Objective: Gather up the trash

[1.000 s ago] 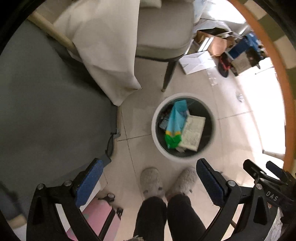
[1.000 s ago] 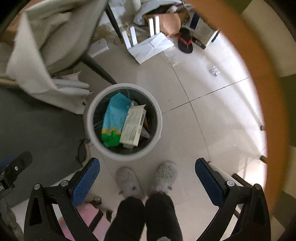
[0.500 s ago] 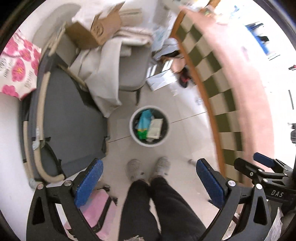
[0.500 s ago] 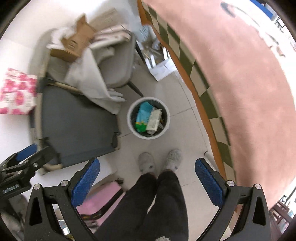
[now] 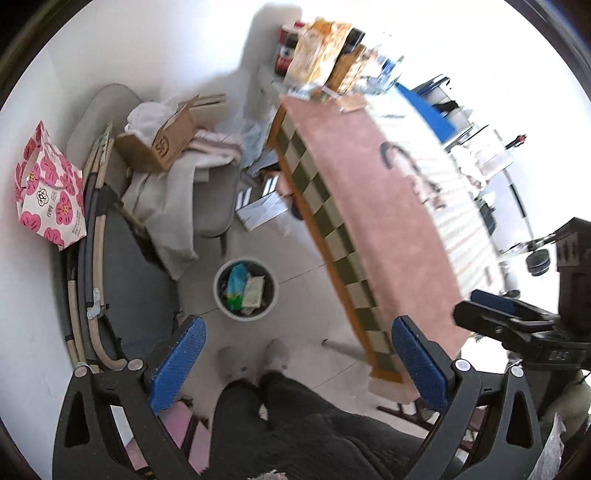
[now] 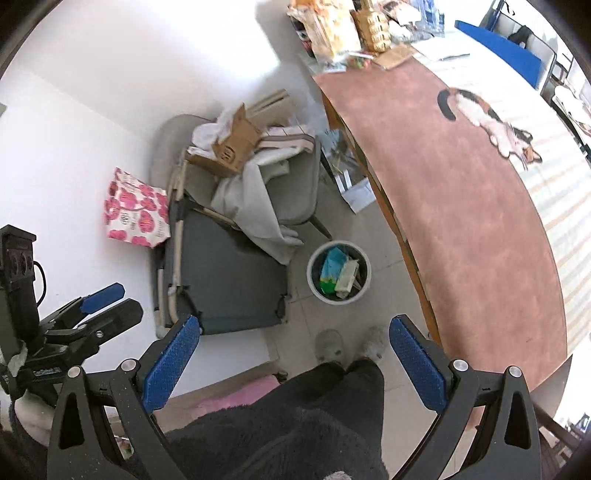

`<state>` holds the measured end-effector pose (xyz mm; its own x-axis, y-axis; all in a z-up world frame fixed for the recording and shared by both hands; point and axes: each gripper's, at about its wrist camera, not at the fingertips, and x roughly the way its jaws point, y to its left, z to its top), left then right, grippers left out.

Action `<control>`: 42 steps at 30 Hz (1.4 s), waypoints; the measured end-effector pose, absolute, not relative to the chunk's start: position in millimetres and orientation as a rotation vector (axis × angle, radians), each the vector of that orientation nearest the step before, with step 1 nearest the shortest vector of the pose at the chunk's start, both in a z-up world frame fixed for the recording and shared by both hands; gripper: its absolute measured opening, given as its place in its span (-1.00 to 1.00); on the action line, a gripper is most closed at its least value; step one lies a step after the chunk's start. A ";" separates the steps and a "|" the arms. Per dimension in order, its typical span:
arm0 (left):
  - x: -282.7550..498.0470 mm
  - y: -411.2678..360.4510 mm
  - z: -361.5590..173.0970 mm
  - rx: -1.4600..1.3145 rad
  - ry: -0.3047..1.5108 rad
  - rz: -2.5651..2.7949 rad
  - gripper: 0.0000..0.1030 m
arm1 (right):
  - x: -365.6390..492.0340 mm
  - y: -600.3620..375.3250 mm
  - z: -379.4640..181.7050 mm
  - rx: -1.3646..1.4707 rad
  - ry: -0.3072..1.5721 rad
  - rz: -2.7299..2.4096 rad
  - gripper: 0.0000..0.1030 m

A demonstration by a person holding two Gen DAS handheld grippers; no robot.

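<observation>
Both grippers are held high above the floor and both are empty, so I judge the step in hand is the search for the next piece of trash, not a grasp and not a drop. The left gripper has its two blue pads spread wide, with nothing between them; the right gripper is the same, wide apart and holding nothing. The trash bin, a round white one, stands on the tiled floor far below, in front of the person's slippers, and it lies between the fingers only in the line of sight, well apart from them. Inside the bin there is already a blue and green package and a pale flat box beside it. Possible trash is seen at the far end of the table: a group of snack bags and wrappers near the wall, and white papers lie on the floor under the table edge, beside the grey chair. The next move, in my opinion, needs a choice of one of these, then a reach toward it with the fingers kept apart, and closing only when the item sits between the pads.
</observation>
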<state>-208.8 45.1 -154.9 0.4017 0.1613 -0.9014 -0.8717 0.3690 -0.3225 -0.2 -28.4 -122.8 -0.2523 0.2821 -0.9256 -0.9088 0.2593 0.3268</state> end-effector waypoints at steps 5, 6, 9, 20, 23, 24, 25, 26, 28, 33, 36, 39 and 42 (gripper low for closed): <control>-214.7 37.8 -129.2 -0.954 0.854 0.786 1.00 | -7.4 -30.8 -99.0 -0.642 1.347 1.330 1.00; -215.9 36.8 -125.4 -0.955 0.846 0.784 1.00 | -8.5 -31.0 -95.5 -0.642 1.345 1.337 1.00; -220.0 32.8 -116.7 -0.954 0.824 0.793 1.00 | -11.7 -33.7 -84.6 -0.644 1.346 1.368 1.00; -226.2 18.8 -97.2 -0.923 0.809 0.796 1.00 | -25.4 -38.3 -66.6 -0.649 1.349 1.430 1.00; -228.5 17.5 -95.8 -0.920 0.805 0.798 1.00 | -25.9 -40.8 -65.6 -0.647 1.354 1.437 1.00; -229.2 16.8 -95.1 -0.920 0.803 0.798 1.00 | -25.8 -39.9 -65.9 -0.647 1.353 1.434 1.00; -229.8 14.8 -94.2 -0.920 0.801 0.797 1.00 | -26.2 -40.2 -65.9 -0.648 1.354 1.435 1.00; -230.1 13.9 -93.6 -0.920 0.800 0.798 1.00 | -26.9 -40.8 -65.9 -0.651 1.354 1.436 1.00; -230.0 13.6 -93.7 -0.921 0.799 0.796 1.00 | -27.8 -42.5 -64.7 -0.655 1.350 1.439 1.00; -231.1 12.4 -92.7 -0.923 0.799 0.792 1.00 | -29.4 -42.6 -63.9 -0.651 1.350 1.437 1.00; -230.5 10.3 -91.6 -0.924 0.801 0.794 1.00 | -29.3 -43.9 -63.3 -0.651 1.356 1.435 1.00; -231.2 7.7 -89.8 -0.923 0.805 0.796 1.00 | -31.6 -46.9 -60.4 -0.652 1.359 1.433 1.00; -231.6 6.3 -89.4 -0.924 0.806 0.794 1.00 | -32.0 -47.9 -60.1 -0.657 1.360 1.434 1.00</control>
